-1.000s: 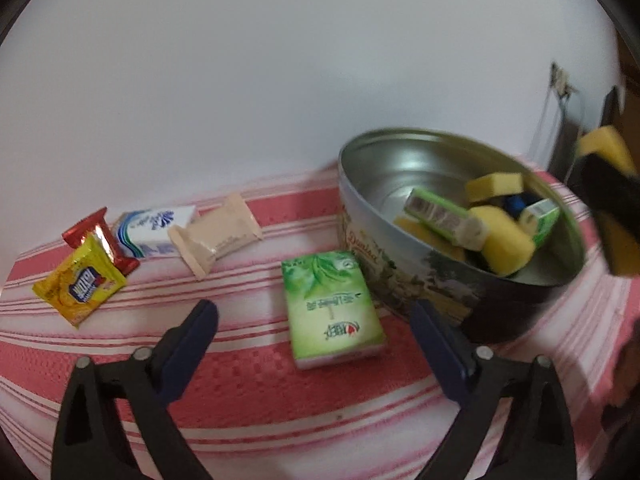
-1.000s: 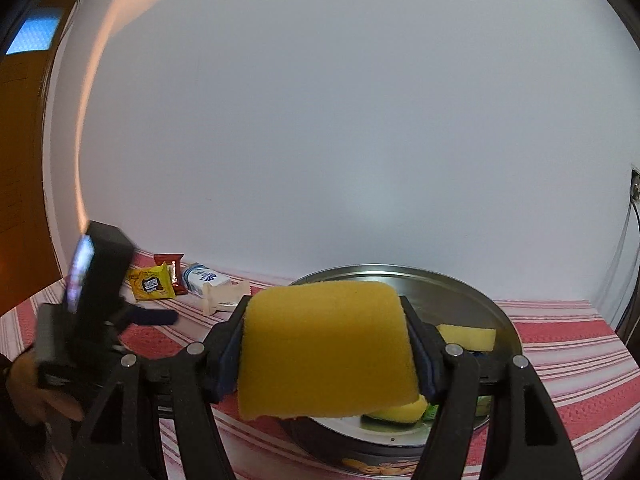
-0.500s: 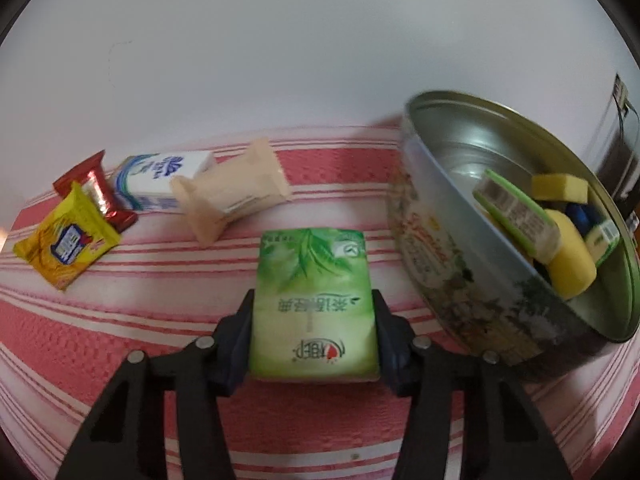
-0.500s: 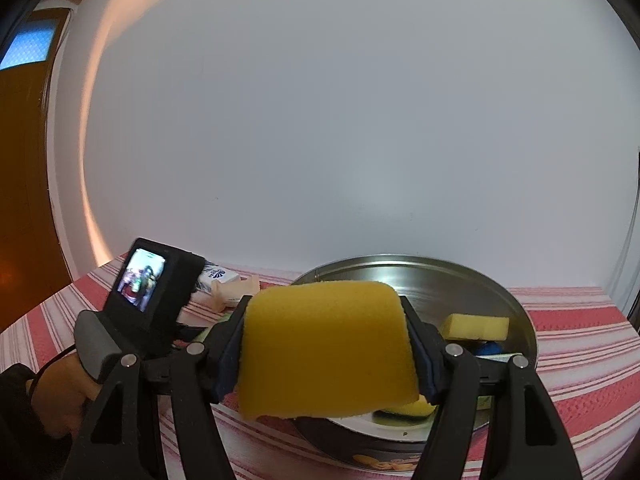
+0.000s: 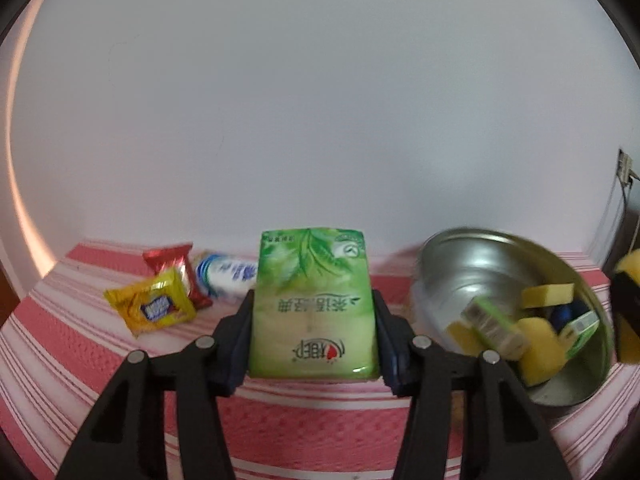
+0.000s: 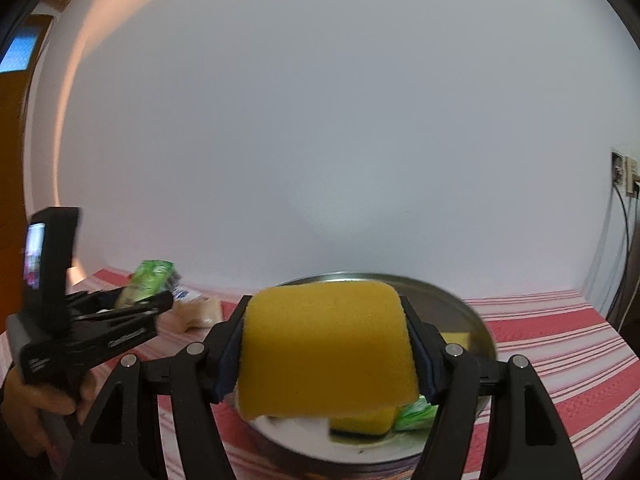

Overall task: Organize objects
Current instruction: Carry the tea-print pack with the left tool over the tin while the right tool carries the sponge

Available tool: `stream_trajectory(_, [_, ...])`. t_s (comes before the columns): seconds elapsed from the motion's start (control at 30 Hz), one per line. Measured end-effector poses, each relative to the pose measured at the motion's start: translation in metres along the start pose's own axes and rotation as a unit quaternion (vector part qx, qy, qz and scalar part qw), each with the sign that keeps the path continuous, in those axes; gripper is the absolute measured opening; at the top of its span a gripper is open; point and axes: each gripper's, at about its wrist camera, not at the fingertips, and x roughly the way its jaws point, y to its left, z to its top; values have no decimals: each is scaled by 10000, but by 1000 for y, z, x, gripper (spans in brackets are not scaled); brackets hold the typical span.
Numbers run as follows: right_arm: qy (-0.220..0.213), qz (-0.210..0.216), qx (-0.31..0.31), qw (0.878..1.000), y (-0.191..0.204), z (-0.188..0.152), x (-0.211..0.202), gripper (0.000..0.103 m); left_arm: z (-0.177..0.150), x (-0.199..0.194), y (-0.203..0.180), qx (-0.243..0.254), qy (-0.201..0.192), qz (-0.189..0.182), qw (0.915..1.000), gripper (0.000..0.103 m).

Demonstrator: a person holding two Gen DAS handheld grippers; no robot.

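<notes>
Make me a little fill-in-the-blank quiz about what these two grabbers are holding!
1. The left gripper is shut on a ____ tissue pack.
2. The right gripper is shut on a yellow ____.
3. The round tin is made of ____.

Missing words: green; sponge; metal

Both grippers share one build: the left gripper (image 5: 314, 344) and right gripper (image 6: 326, 354) have matte black angular arms with triangular cut-outs, silver round screws at the joints, and dark blue pads on the fingers (image 5: 236, 344); a bare-skinned hand (image 6: 38, 412) shows low left
</notes>
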Motion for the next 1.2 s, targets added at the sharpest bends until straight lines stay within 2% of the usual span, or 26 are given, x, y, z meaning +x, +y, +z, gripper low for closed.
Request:
stream_trajectory(0.1, [-32, -117, 153, 9998, -11, 2, 3, 70, 4, -11, -16, 117, -95, -60, 9999, 52])
stream_trajectory(0.27, [-90, -349, 367, 9987, -30, 5, 9, 70, 6, -7, -34, 204, -74, -210, 9995, 52])
stream_trajectory(0.33, [-117, -452, 432, 9980, -38, 6, 13, 70, 11, -19, -40, 226, -79, -249, 9994, 52])
stream_trajectory(0.53, [-46, -763, 563, 9955, -63, 6, 30, 70, 22, -17, -70, 367, -60, -562, 9977, 52])
stream_trajectory(0.63, [29, -882, 641, 9940, -75, 4, 38, 70, 24, -11, -84, 421, 46, -674, 9968, 52])
stream_trajectory(0.67, [39, -919, 668, 9935, -79, 5, 28, 70, 25, -9, -90, 433, 88, -699, 9966, 52])
stream_trajectory(0.87, [59, -1097, 647, 9918, -96, 5, 47, 70, 25, 7, -119, 561, 260, -817, 9947, 52])
stream_trajectory(0.97, [196, -1144, 597, 9915, -98, 2, 55, 70, 24, 18, -134, 672, 361, -795, 9939, 52])
stream_trajectory(1.2, [460, -1107, 550, 9913, -112, 3, 73, 70, 24, 30, -139, 781, 673, -683, 9923, 52])
